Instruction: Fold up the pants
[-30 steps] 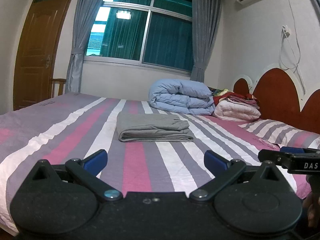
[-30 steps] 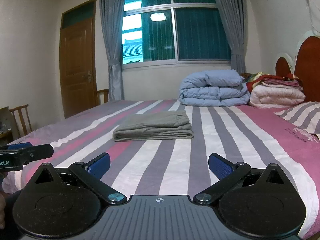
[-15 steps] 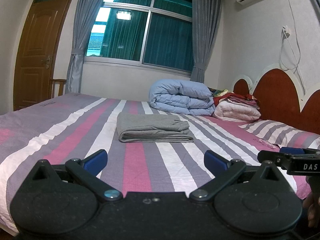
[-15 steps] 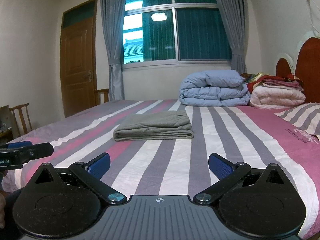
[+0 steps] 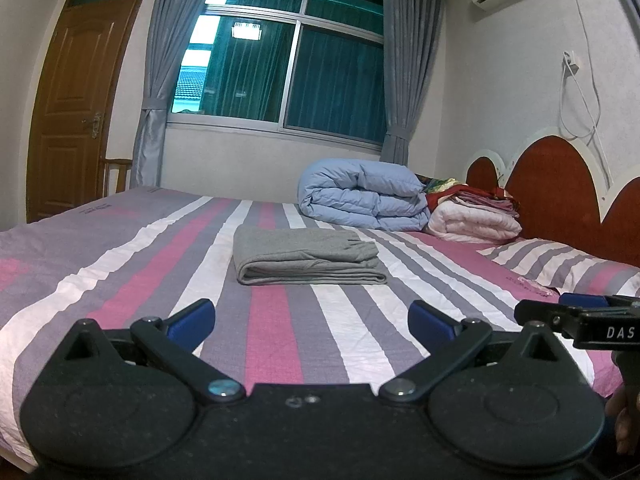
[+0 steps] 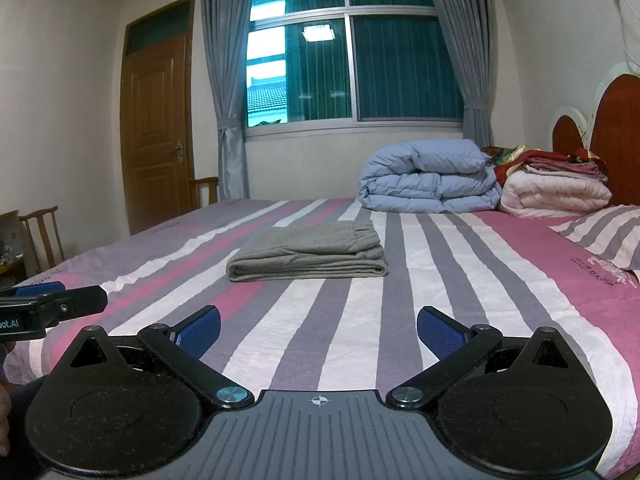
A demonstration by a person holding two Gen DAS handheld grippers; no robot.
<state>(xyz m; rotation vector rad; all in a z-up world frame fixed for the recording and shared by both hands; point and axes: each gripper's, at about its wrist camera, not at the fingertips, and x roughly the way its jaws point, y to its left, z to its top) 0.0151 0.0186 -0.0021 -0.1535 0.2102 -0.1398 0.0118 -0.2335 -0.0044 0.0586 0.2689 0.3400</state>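
Observation:
Grey pants (image 5: 304, 256) lie folded in a neat flat stack in the middle of the striped bed (image 5: 120, 264); they also show in the right wrist view (image 6: 308, 256). My left gripper (image 5: 311, 322) is open and empty, held low near the bed's front edge, well short of the pants. My right gripper (image 6: 318, 330) is open and empty too, beside it to the right. Each gripper's side shows in the other's view, the right one (image 5: 576, 316) and the left one (image 6: 48, 304).
A folded blue duvet (image 5: 360, 194) and a stack of folded blankets (image 5: 472, 216) lie at the bed's far side by the red headboard (image 5: 552, 188). A striped pillow (image 6: 604, 236) lies right. A wooden chair (image 6: 40, 236) and a door (image 6: 156, 120) stand left.

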